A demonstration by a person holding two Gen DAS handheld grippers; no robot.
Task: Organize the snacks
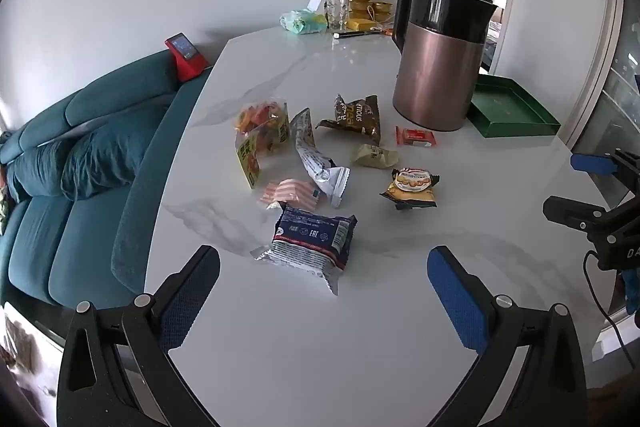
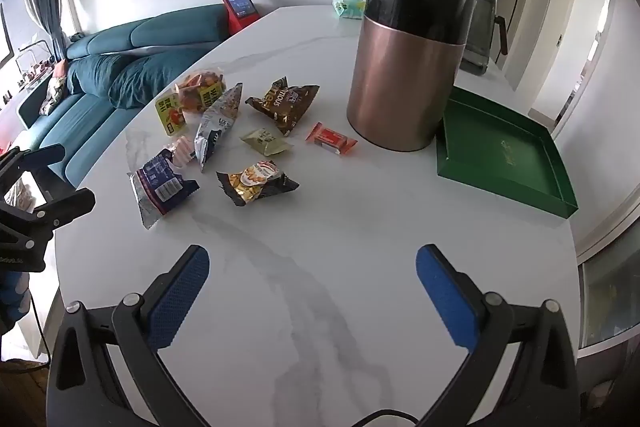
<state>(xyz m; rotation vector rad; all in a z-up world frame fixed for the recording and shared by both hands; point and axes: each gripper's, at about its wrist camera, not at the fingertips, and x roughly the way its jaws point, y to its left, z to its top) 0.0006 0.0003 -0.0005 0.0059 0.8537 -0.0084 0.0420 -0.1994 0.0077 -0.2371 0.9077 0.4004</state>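
Your left claw (image 1: 323,273) hung released above the counter (image 1: 360,347), the blue-and-silver packet (image 1: 312,243) lying just ahead between its fingers. Your right claw (image 2: 312,269) was also spread wide, gripping nothing; the snacks lay scattered ahead to its left, the green tray (image 2: 504,155) ahead to its right beside the copper kettle (image 2: 404,75).
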